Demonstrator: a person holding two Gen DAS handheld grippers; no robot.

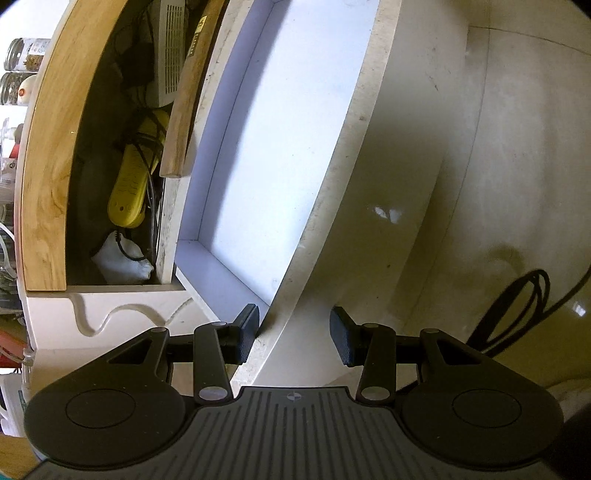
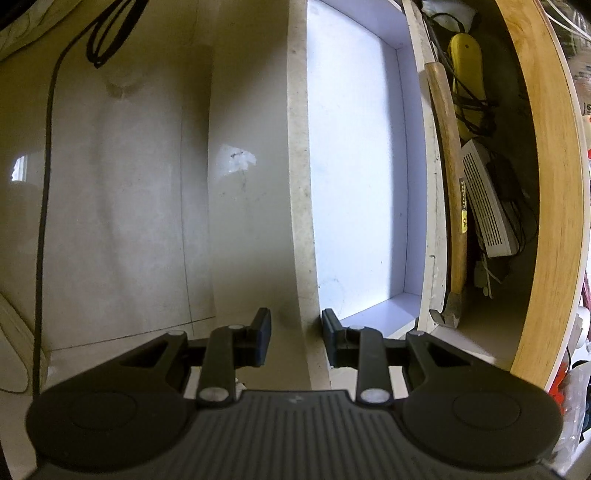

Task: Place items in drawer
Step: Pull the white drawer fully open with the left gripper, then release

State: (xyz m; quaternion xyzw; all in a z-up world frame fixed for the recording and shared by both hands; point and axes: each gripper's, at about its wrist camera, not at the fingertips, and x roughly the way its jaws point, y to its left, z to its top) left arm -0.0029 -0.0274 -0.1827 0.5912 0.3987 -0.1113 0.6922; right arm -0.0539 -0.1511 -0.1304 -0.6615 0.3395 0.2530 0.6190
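Observation:
A white drawer [image 1: 280,155] stands pulled out, its inside bare. Its front panel [image 1: 347,155] runs between the two fingers of my left gripper [image 1: 295,336], which is open and straddles the panel's near end. In the right wrist view the same drawer [image 2: 354,177] shows, and my right gripper [image 2: 295,338] is open astride the front panel [image 2: 301,206] at its other end. Behind the drawer a wooden-handled hammer [image 1: 184,110] [image 2: 448,177], a yellow power strip [image 1: 129,181] [image 2: 467,70] and a white vented box [image 1: 168,51] [image 2: 487,210] lie in a compartment.
A wood-grain shelf edge [image 1: 44,177] [image 2: 554,206] rims the compartment. Black cable coils lie on the pale tiled floor [image 1: 517,306] [image 2: 107,33]. Glass jars [image 1: 22,70] stand at the far left. A crumpled white bag [image 1: 122,258] lies in the compartment.

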